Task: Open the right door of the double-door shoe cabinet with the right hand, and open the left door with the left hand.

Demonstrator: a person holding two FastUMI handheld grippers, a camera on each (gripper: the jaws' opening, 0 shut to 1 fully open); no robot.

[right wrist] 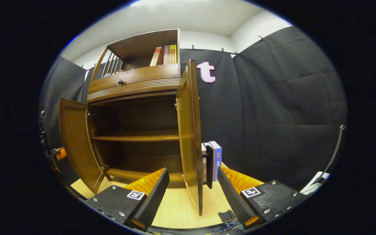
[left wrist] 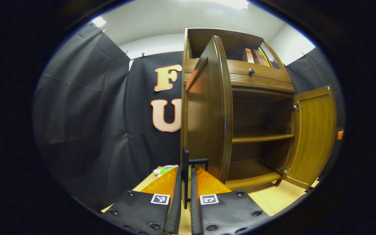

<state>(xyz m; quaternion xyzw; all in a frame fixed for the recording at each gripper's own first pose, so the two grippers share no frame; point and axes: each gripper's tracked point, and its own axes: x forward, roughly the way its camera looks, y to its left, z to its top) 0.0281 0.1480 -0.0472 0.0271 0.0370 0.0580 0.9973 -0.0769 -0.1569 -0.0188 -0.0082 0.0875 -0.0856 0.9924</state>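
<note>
The brown wooden shoe cabinet (left wrist: 259, 81) stands with both doors swung open. In the left gripper view the left door (left wrist: 207, 117) is edge-on right in front of me, and my left gripper (left wrist: 185, 170) is shut on its thin black handle (left wrist: 185, 156). The right door (left wrist: 315, 137) hangs open at the far side. In the right gripper view the right door (right wrist: 191, 130) is edge-on between the spread fingers of my right gripper (right wrist: 193, 171), which is open. Its black handle (right wrist: 210, 166) sits just right of the door's edge. The left door (right wrist: 73, 140) stands open beyond.
Inside are bare shelves (right wrist: 135, 137), with a drawer with a knob (right wrist: 120, 81) above them. Books (right wrist: 165, 55) stand on top. More books (right wrist: 215, 160) lean beside the cabinet on the light wooden surface (right wrist: 175, 202). A green toy (left wrist: 165, 169) lies left of the cabinet.
</note>
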